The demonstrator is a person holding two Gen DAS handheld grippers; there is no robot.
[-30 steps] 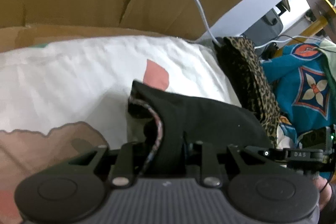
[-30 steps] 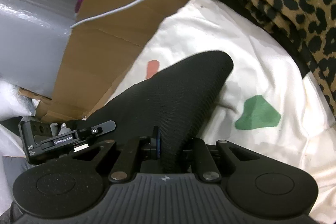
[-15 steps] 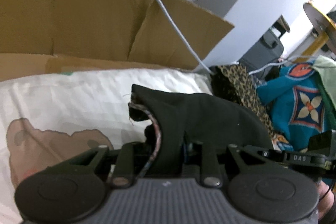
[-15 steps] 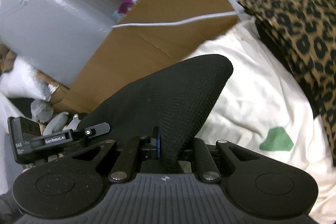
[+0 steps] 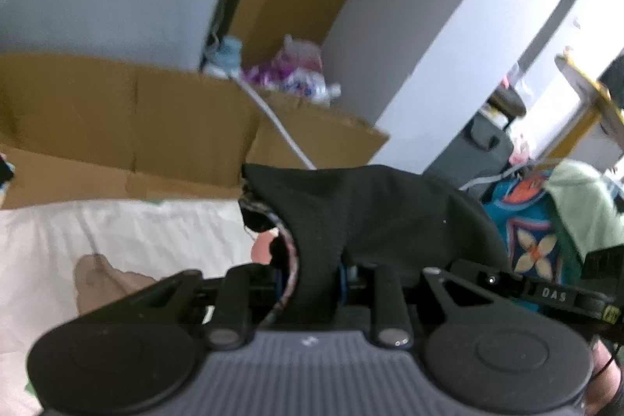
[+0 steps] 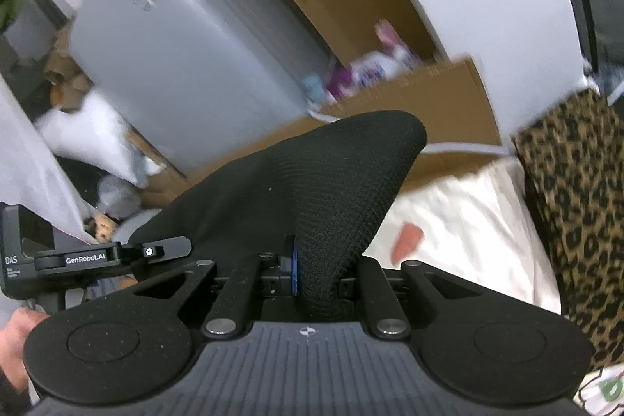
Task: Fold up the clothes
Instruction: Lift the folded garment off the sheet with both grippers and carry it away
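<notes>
Both grippers are clamped on the same black garment (image 5: 374, 217) right now. The left gripper (image 5: 312, 283) has its jaws pinched on a bunched edge where a patterned trim shows, and the right gripper (image 6: 316, 279) is squeezed nearly together on a thick fold of the knit fabric. The garment is held up above the white sheet (image 5: 117, 232), stretched between the two claws; its lower part is out of view, so I can't tell how much of it hangs clear.

My guess is this is the lift-and-shake-out step before laying it flat on the sheet.

What could go wrong:
- The left grip looks like it has a wad rather than a clean corner, so the cloth could slide out or come down twisted.
- The leopard-print pile (image 6: 577, 205) sits right beside the sheet, on its far-right side. A wide swing could drag it.
- A white cable (image 5: 280, 127) runs over the cardboard (image 5: 156, 119) behind the sheet, so a dangling hem might snag it.
</notes>
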